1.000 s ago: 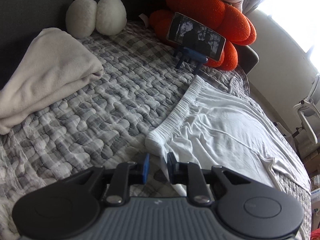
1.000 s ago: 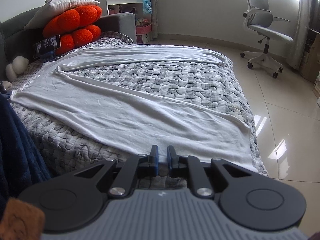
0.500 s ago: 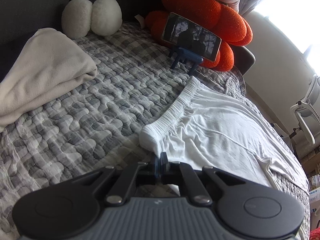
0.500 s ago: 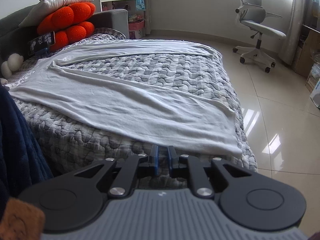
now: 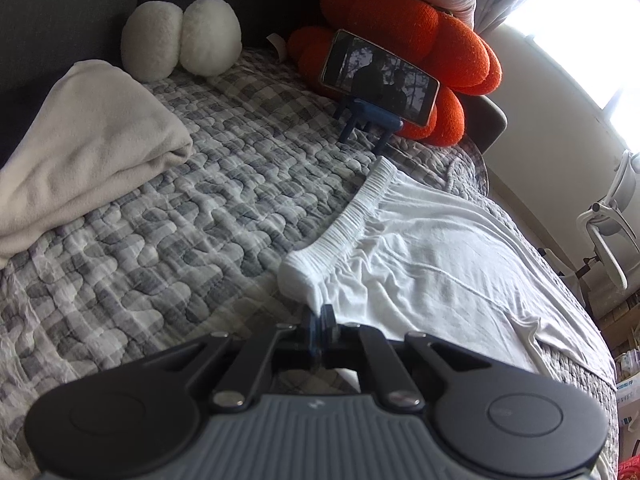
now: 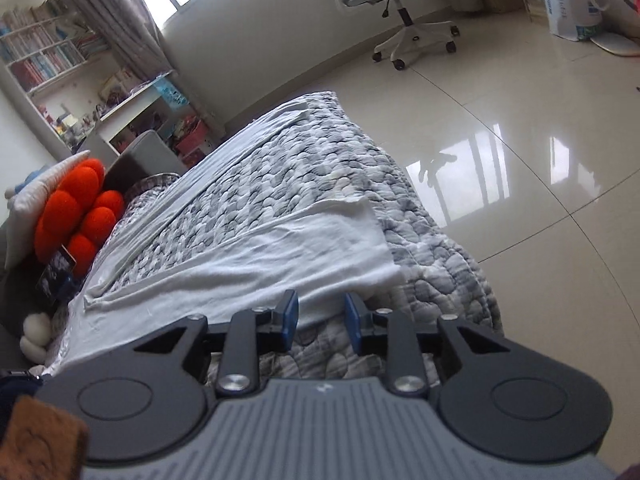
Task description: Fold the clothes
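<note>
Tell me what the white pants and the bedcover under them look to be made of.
White pants: thin, soft knit, probably cotton jersey; matte, fine wrinkles, ribbed elastic waistband. Bedcover: quilted woven cotton by the look, matte grey-white check, puffed between wavy stitch lines.

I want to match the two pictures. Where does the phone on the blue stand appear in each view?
Left wrist view: phone upper centre, against the orange cushion.
Right wrist view: phone far left, mid-height, small, below that cushion.
Shared landmark: the white trousers.

Glossy tile floor (image 6: 500, 184); white swivel chair (image 6: 396, 8).
</note>
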Available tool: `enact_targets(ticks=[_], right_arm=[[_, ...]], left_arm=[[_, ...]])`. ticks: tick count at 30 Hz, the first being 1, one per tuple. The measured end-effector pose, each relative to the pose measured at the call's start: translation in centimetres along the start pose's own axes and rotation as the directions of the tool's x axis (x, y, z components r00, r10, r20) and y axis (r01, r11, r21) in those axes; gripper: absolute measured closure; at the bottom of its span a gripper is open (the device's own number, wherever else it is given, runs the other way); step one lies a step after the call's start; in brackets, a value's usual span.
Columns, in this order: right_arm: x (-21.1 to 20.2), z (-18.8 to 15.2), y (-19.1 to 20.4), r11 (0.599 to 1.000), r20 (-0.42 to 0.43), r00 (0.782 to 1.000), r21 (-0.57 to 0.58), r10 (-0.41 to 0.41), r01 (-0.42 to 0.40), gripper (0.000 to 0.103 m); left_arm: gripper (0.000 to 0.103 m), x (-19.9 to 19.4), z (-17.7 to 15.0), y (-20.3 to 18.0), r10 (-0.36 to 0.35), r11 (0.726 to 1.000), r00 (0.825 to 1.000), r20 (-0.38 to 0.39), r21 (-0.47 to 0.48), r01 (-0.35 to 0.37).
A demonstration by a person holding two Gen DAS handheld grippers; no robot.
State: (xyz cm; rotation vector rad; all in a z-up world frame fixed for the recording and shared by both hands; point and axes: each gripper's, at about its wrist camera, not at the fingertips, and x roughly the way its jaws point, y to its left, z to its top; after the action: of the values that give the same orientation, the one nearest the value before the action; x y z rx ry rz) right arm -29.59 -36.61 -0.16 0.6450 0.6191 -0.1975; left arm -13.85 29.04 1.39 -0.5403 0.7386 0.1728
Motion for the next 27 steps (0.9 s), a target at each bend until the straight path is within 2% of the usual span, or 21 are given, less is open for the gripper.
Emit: enact_targets(ticks=[2, 3, 6, 9, 10, 11, 12, 20, 27], right_arm=[[-0.2, 0.3, -0.4, 0.997, 0.018, 0.997, -0.001, -0.081, 0.081, 0.068], [-0.3, 0.5, -1.1, 0.996, 0.02, 0.996, 0.031, -0.088, 0.088, 0.068], [-0.3, 0.8, -3.4, 0.984, 0.023, 0.999, 0.175, -0.032, 0.027, 0.067], [-0.3, 0.6, -4.2, 0.973, 0.031, 0.999, 0.231, -0.03, 0.022, 0.067], [-0.4, 0.6, -4.3, 0.971, 0.037, 0.999, 0.239, -0.034, 0.025, 0.075], [-0.6, 0.6, -4.1, 0.972, 0.045, 0.998, 0.231, -0.042, 0.031, 0.098], [-0.9, 0.7, -4.0, 0.975, 0.053, 0.997, 0.219, -0.05, 0.038, 0.102], [-3.0, 1.7, -2.1, 0.985, 0.142, 0.988, 0.17, -0.057, 0.032, 0.102], [-3.6, 1.9, -2.2, 0.979, 0.193, 0.979, 0.201, -0.07, 0.031, 0.102]], left_arm=[[0.101, 0.0, 0.0, 0.0, -0.001, 1.0, 1.0, 0.001, 0.0, 0.001], [0.101, 0.0, 0.0, 0.0, -0.002, 1.0, 1.0, 0.002, 0.0, 0.002], [0.101, 0.0, 0.0, 0.0, -0.006, 1.0, 1.0, 0.002, -0.002, 0.006], [0.101, -0.1, 0.0, 0.0, -0.014, 1.0, 1.0, 0.007, -0.006, 0.014], [0.101, -0.1, 0.1, 0.0, -0.017, 1.0, 1.0, 0.008, -0.008, 0.017], [0.101, -0.2, 0.1, 0.0, -0.019, 1.0, 1.0, 0.011, -0.008, 0.019], [0.101, -0.3, 0.2, 0.0, -0.021, 1.0, 1.0, 0.014, -0.005, 0.021], [0.101, -1.4, 0.9, -0.5, -0.059, 0.998, 0.997, 0.053, -0.012, 0.059], [0.101, -1.7, 1.0, -0.2, -0.049, 0.999, 0.996, 0.068, -0.009, 0.05]])
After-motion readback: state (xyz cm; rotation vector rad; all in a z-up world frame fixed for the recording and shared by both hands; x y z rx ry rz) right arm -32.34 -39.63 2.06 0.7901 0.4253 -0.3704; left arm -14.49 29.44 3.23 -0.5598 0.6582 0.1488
